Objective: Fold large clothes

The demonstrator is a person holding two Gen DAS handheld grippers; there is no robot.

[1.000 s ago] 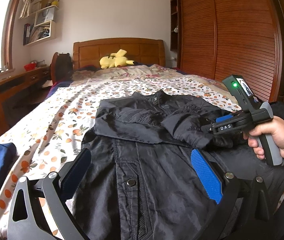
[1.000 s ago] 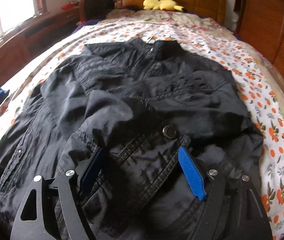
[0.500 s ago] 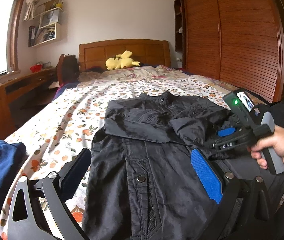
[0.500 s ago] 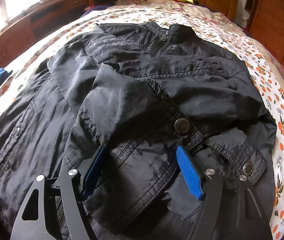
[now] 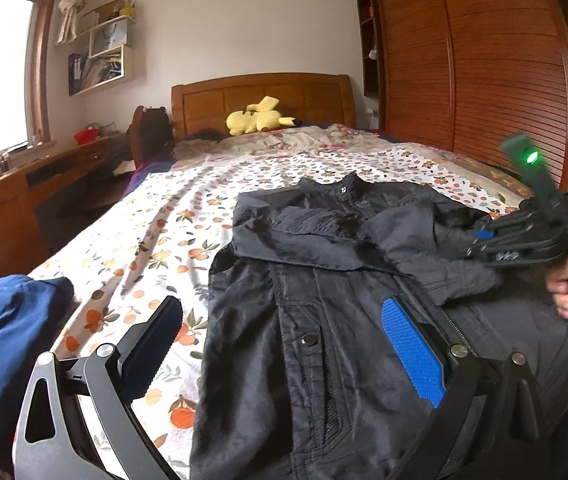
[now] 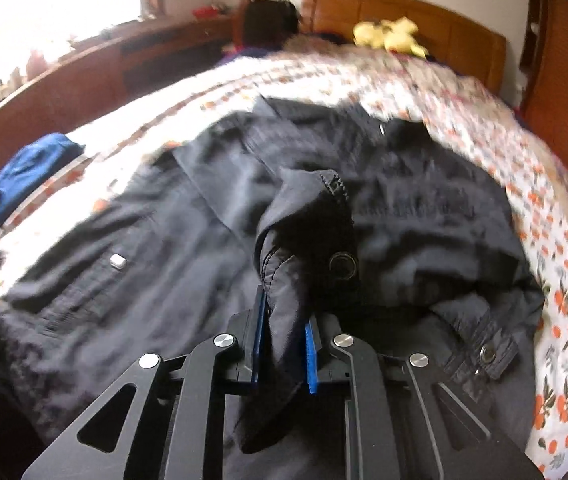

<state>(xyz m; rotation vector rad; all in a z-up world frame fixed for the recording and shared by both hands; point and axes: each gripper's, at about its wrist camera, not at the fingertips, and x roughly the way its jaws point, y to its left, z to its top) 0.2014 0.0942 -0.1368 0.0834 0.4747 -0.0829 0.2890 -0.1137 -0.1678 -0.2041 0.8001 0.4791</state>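
A black jacket [image 5: 323,320] lies front up on the flowered bedsheet [image 5: 156,240], collar toward the headboard, both sleeves folded across the chest. My left gripper [image 5: 284,344] is open and empty, low over the jacket's lower left part. My right gripper [image 6: 282,344] is shut on the cuff of the jacket's sleeve [image 6: 307,240] and lifts it off the body; the snap button shows on the cuff. In the left wrist view the right gripper [image 5: 479,240] sits at the jacket's right side, held by a hand.
A blue garment [image 5: 8,344] lies at the bed's left edge, also in the right wrist view [image 6: 28,176]. A yellow plush toy [image 5: 258,116] rests by the wooden headboard. A wooden desk [image 5: 12,208] runs along the left, a slatted wardrobe [image 5: 475,72] along the right.
My right gripper has closed on the sleeve cuff and raised it from the jacket. The left gripper has drifted left and stayed open.
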